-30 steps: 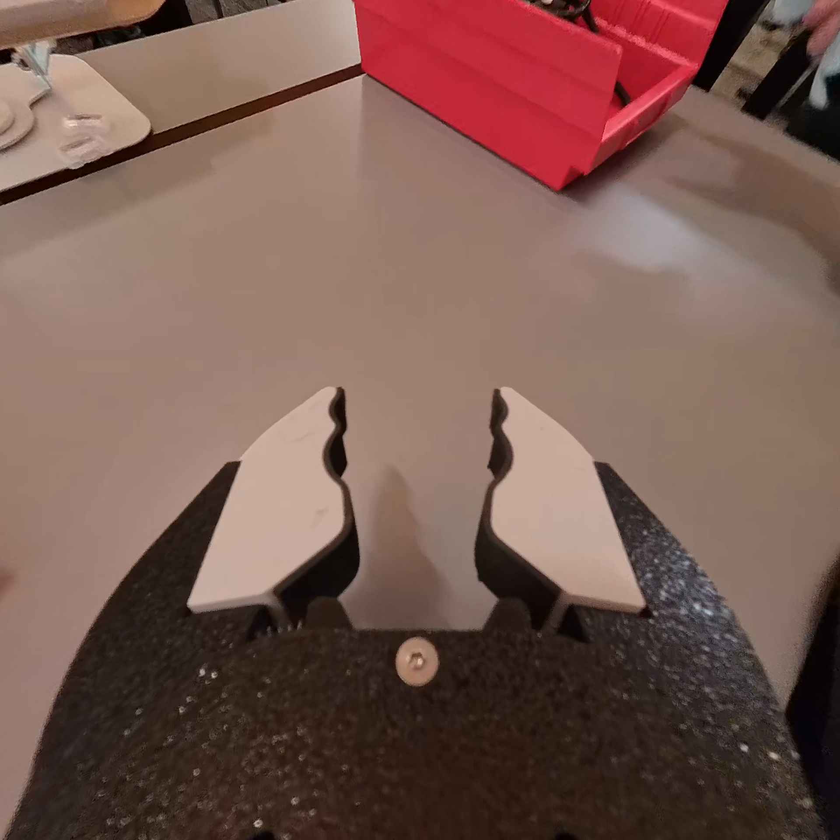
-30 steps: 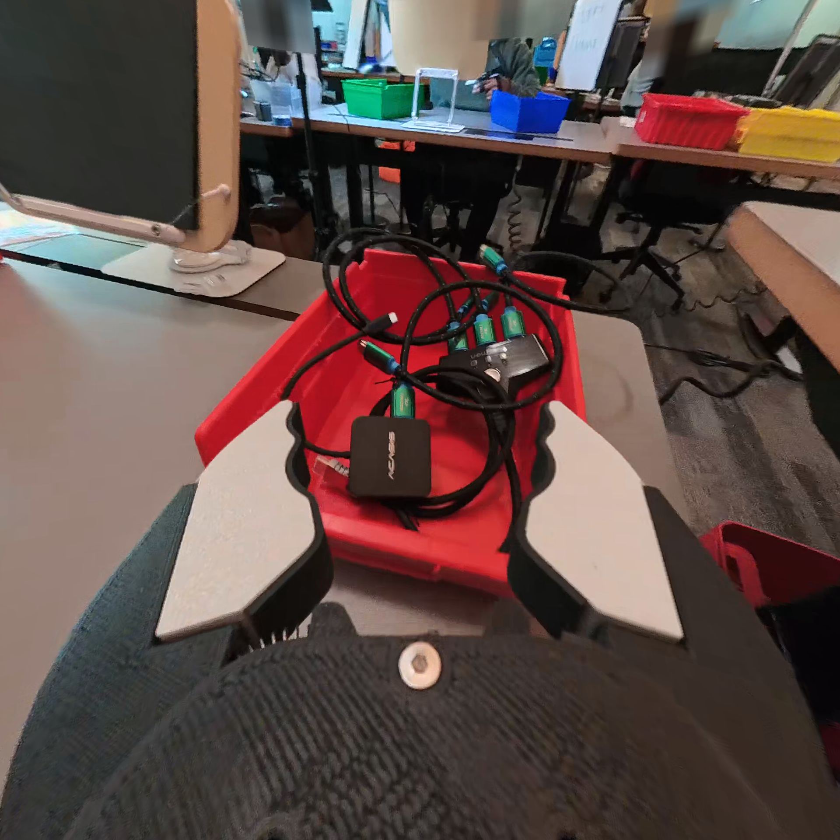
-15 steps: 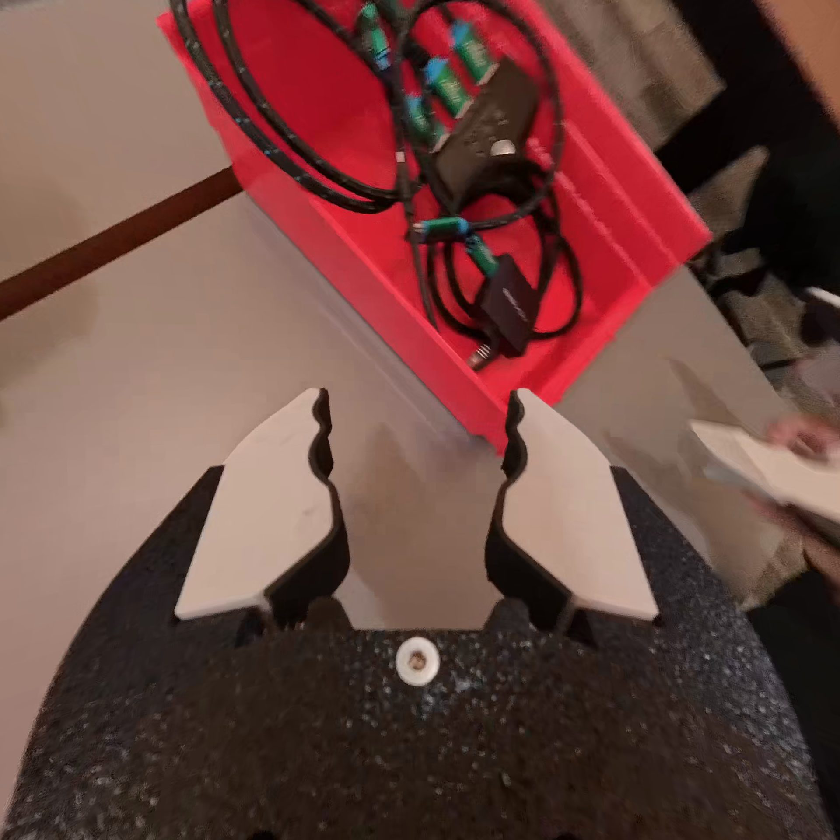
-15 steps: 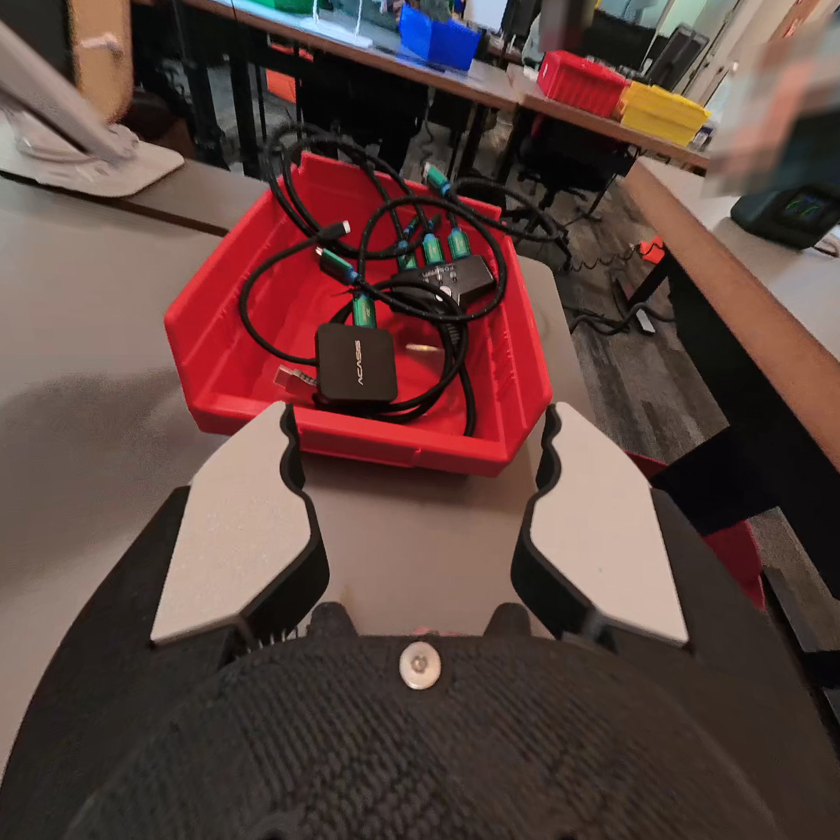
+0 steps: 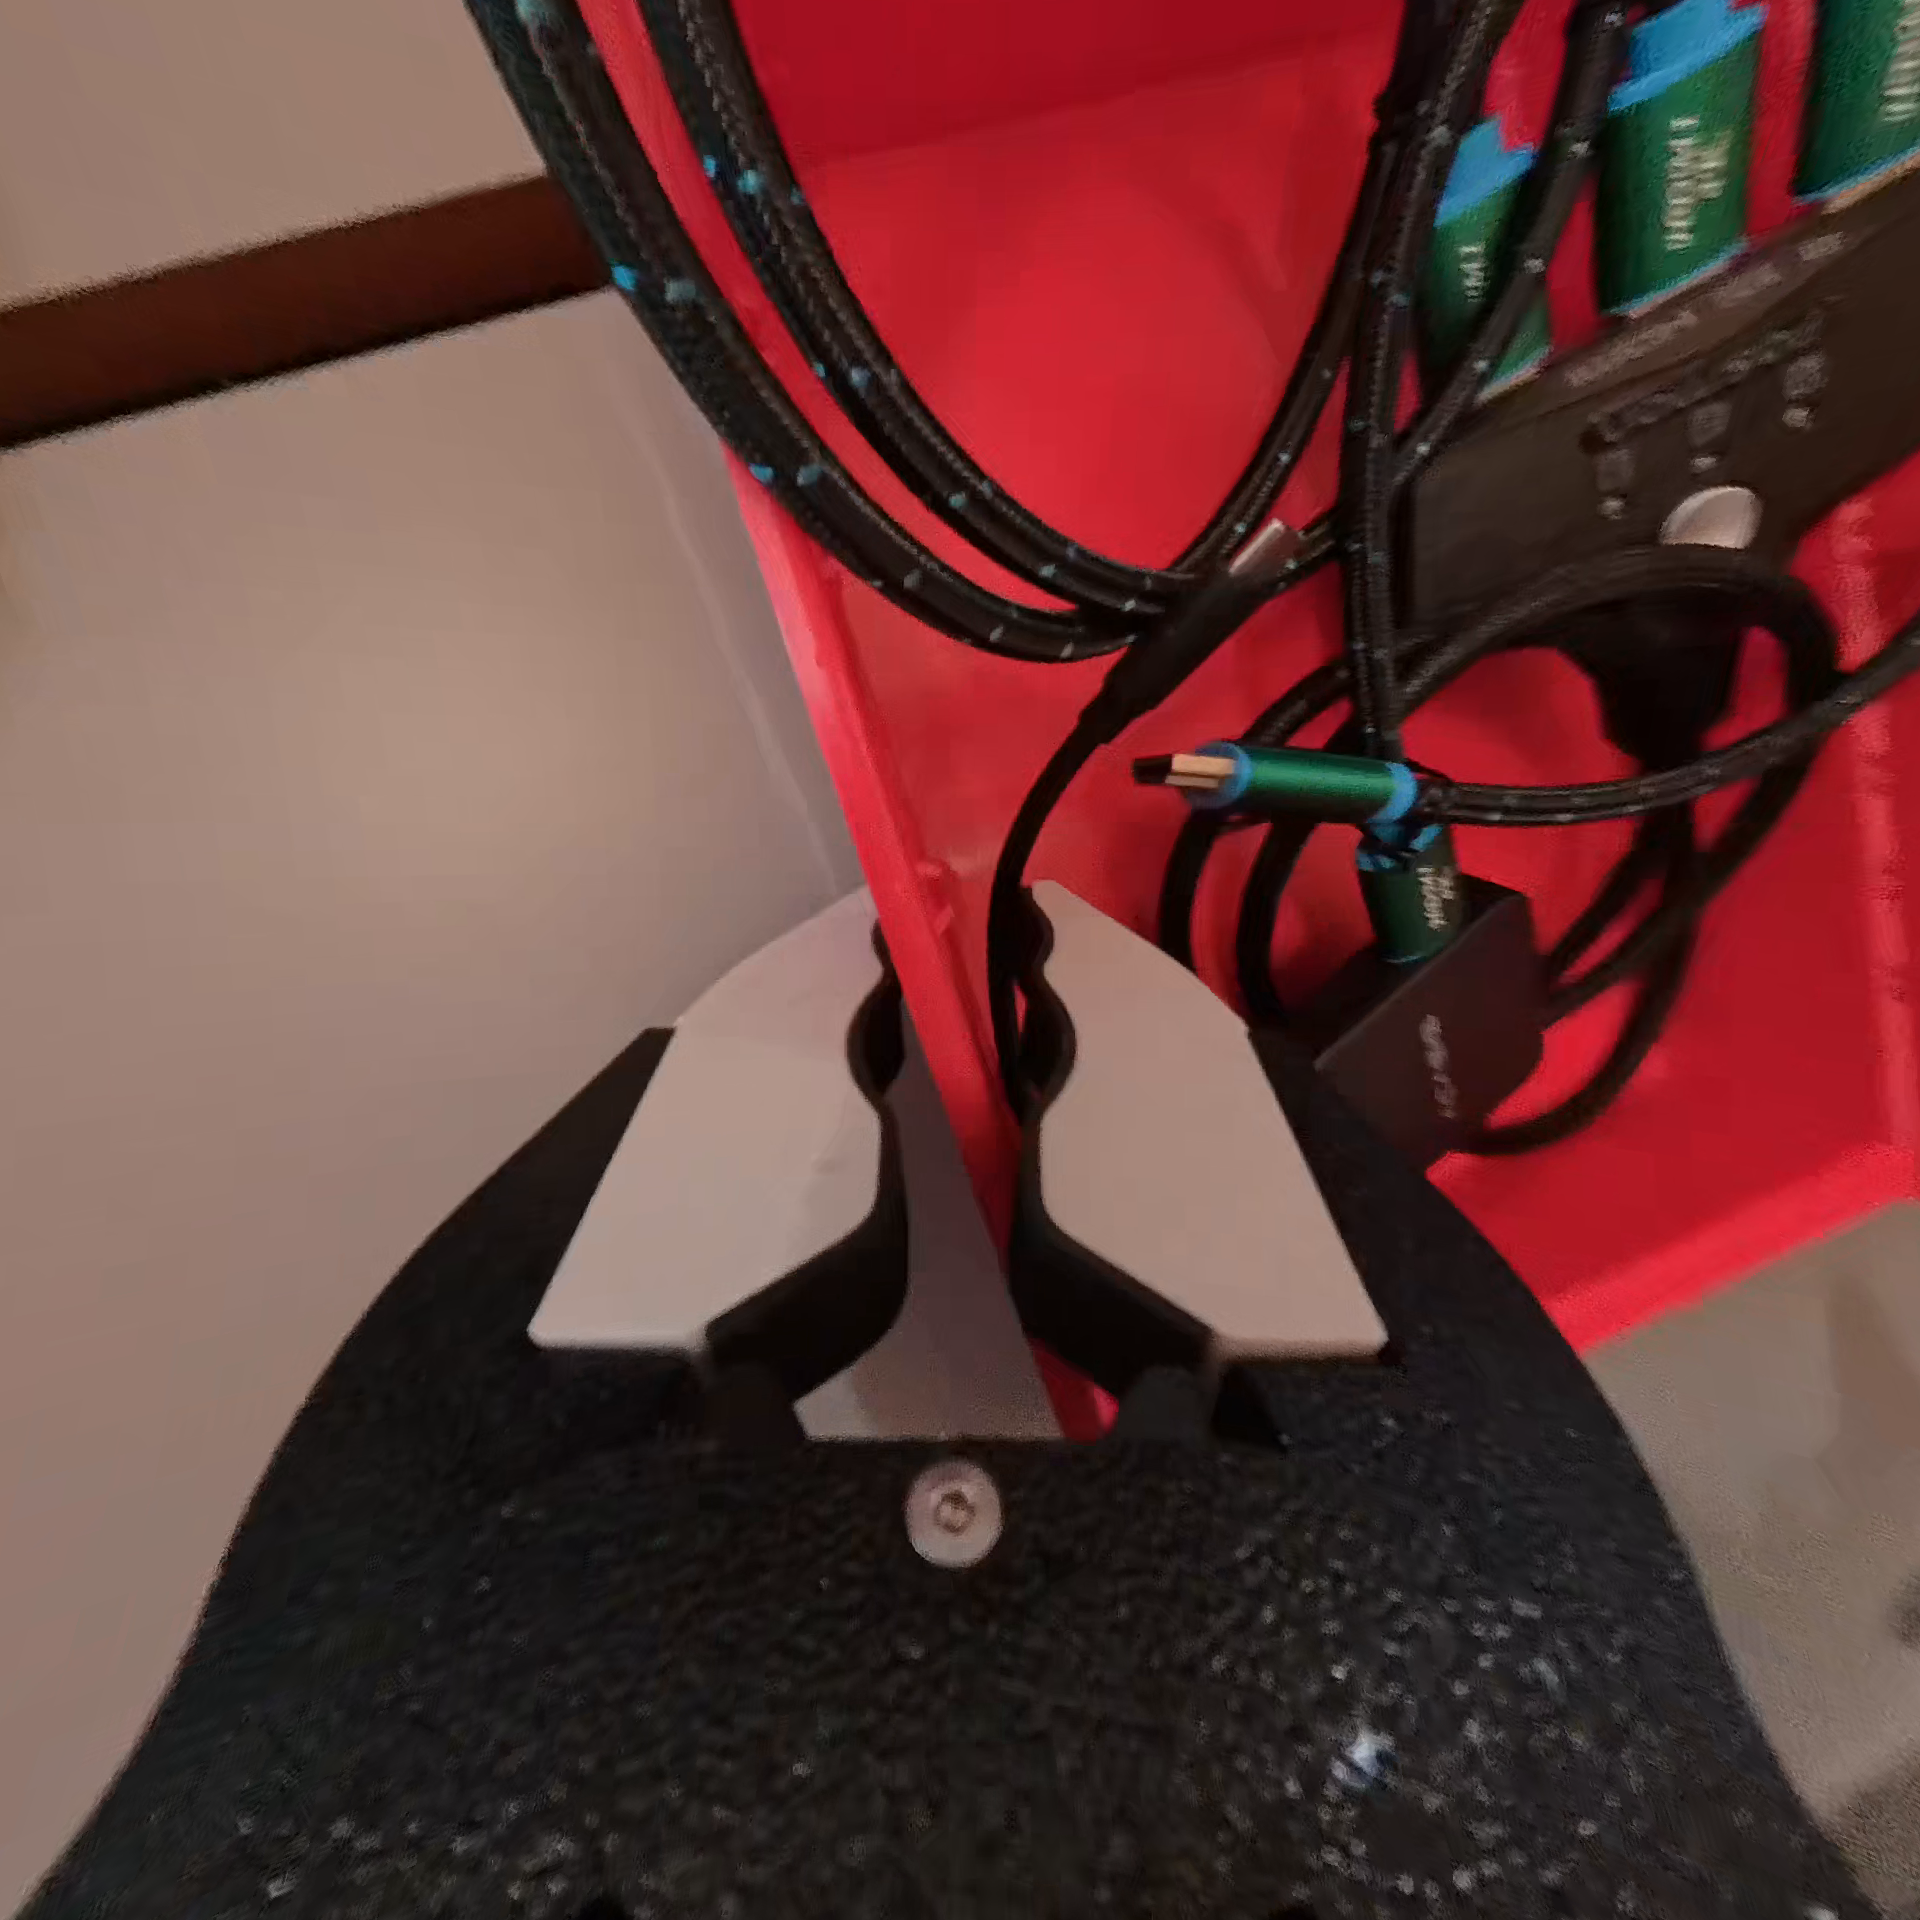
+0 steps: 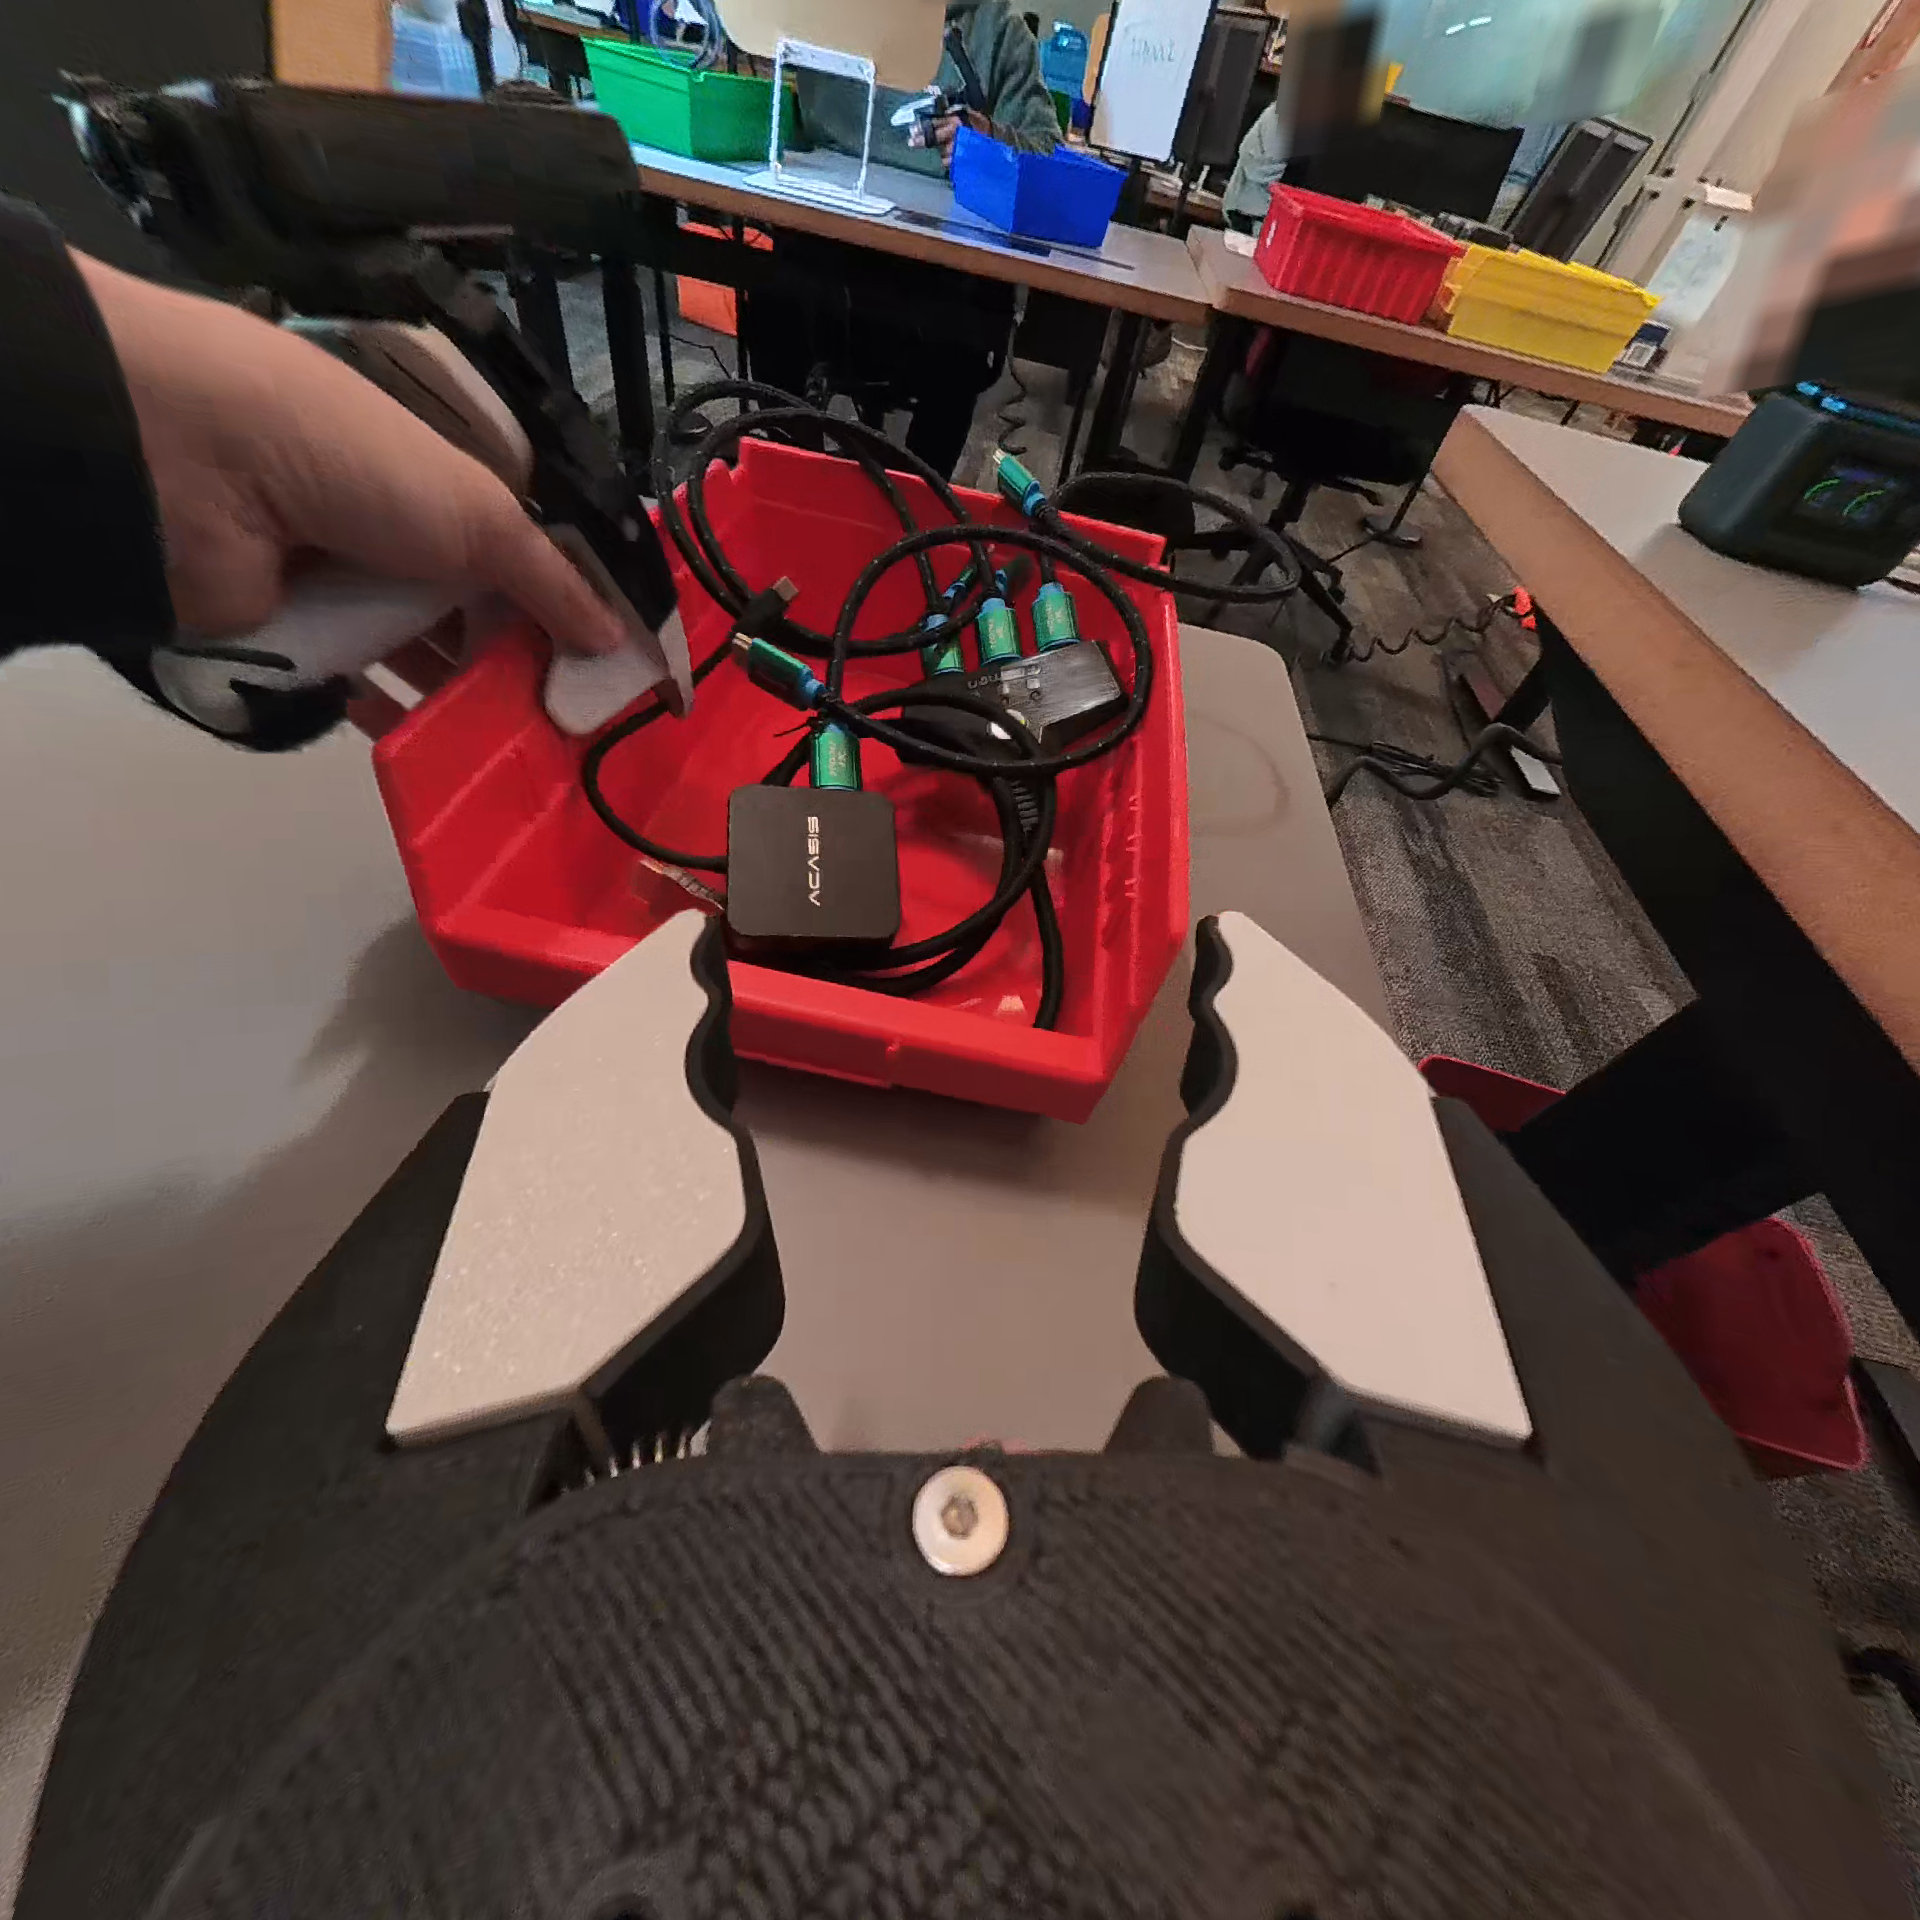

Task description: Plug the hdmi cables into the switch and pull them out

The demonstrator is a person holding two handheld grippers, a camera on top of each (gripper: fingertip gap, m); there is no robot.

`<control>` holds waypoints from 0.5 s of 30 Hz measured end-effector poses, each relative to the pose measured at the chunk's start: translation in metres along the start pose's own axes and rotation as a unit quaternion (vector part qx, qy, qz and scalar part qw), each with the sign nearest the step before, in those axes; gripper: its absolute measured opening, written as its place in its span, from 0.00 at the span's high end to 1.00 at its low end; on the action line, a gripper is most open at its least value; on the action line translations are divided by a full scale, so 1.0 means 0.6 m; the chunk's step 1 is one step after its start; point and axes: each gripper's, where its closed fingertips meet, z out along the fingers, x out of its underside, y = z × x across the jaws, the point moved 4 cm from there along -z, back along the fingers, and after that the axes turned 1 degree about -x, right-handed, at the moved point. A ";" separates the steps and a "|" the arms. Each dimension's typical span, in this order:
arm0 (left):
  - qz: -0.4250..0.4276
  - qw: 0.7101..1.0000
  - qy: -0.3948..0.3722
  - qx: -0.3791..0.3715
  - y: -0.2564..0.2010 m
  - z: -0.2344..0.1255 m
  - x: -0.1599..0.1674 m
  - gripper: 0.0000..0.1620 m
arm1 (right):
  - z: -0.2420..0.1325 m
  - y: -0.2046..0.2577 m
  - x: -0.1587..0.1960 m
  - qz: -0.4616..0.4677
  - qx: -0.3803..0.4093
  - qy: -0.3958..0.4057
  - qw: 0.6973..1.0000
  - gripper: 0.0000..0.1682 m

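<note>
the left gripper (image 5: 961, 997) has swung in from bare table and now pinches the bin (image 5: 904, 790) wall, maybe a cable (image 5: 1023, 831) too, switch (image 6: 1049, 681) ahead-right inside, likely steadying it, while the right gripper (image 6: 956, 997) waits open just short.

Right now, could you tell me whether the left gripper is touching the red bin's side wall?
Touching: the left wrist view shows the left gripper closed around the red bin's side wall.

Green bin (image 6: 675, 104), blue bin (image 6: 1039, 192), yellow bin (image 6: 1538, 307) on far desks.
</note>
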 end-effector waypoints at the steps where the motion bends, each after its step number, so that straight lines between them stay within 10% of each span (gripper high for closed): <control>1: 0.016 1.000 -0.006 -0.024 0.003 0.001 -0.002 0.91 | -0.003 -0.002 -0.001 0.001 0.001 -0.002 1.000 0.49; 8: 0.103 0.994 -0.004 0.025 0.060 -0.042 0.053 0.93 | -0.035 -0.015 -0.015 0.020 -0.016 -0.018 1.000 0.55; 15: 0.173 0.983 0.003 0.061 0.249 -0.178 0.273 0.94 | -0.035 0.036 -0.018 -0.009 -0.063 -0.009 0.998 0.56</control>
